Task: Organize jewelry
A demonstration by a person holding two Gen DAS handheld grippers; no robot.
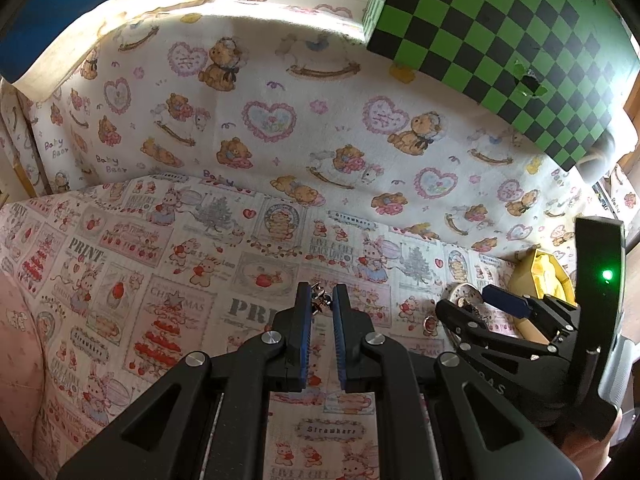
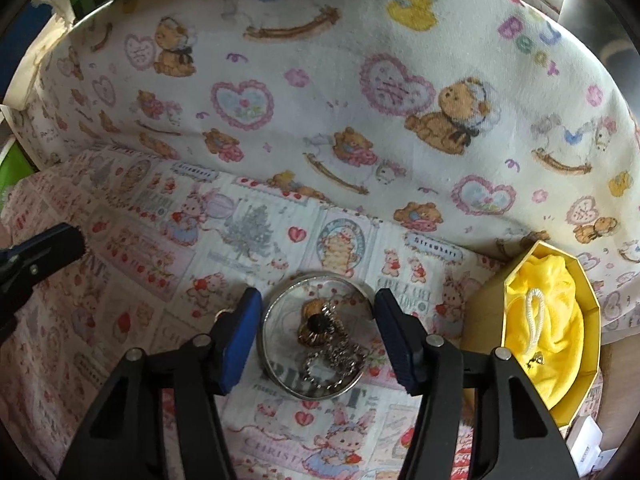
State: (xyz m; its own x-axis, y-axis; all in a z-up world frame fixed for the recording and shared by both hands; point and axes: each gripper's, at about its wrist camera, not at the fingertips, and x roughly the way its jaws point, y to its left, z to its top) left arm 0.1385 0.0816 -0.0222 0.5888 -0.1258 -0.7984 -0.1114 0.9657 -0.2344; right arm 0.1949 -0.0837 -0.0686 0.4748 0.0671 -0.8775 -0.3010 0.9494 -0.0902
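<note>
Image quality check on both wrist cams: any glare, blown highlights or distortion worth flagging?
Left wrist: sunlit band on the bear-print cloth is blown out; the fisheye bends the checkered box; dark vignette in the corners. Right wrist: glare on the round dish washes out the jewelry inside; the yellow box curves near the edge; cloth print stays readable.

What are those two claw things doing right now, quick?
Left gripper: closed on a small silver jewelry piece.
Right gripper: open, holding nothing, fingers either side of a round glass dish of jewelry.
</note>
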